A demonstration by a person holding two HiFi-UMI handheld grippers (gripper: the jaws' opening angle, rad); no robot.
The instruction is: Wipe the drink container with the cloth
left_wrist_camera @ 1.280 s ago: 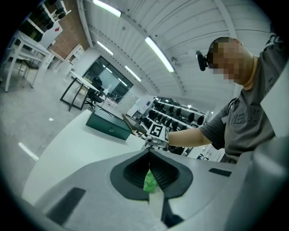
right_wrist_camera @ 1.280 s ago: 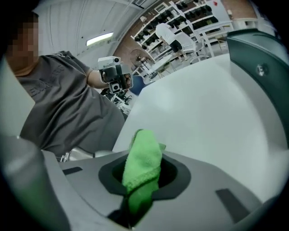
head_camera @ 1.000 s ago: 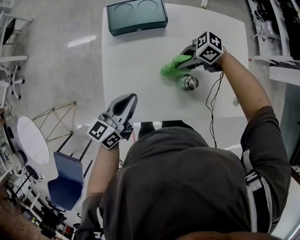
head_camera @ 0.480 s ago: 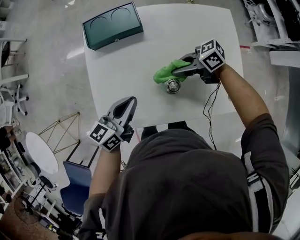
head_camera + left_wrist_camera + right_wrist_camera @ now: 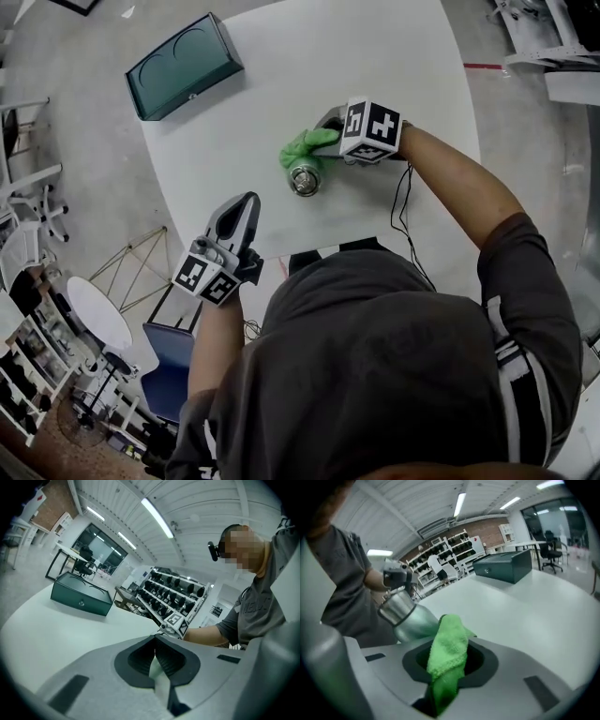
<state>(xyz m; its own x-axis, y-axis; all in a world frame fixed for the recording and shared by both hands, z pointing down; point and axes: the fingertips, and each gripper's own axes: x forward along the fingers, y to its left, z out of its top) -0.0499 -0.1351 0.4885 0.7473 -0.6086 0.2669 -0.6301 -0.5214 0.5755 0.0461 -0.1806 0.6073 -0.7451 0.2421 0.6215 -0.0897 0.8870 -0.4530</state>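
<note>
Two grippers are seen, and only one is busy. The small green fluffy cloth (image 5: pixel 300 148) is pinched tight between the jaws of the right gripper (image 5: pixel 325 141), and its loose end is left sticking out in front. The shiny silver metal drink bottle (image 5: pixel 305 178) is stood upright on the big white table (image 5: pixel 394 56), not far from the near edge. The cloth seems to be pressed against the bottle's side. The left gripper (image 5: pixel 246 204) is held by the table's near edge, apart from the bottle. Its jaws are shut together and nothing is held between them. A dark green box (image 5: pixel 183 66) is set at the far corner, out of the way.

For a good wipe, the cloth should be rubbed down and around the bottle's side. That way every part is reached, not just one spot. Only a soft push should be used, because the bottle is held by nothing and could be tipped over or slid away. It would probably be safer if the bottle were steadied by the left gripper first. The cloth should be pinched firmly so that it is not dropped.
</note>
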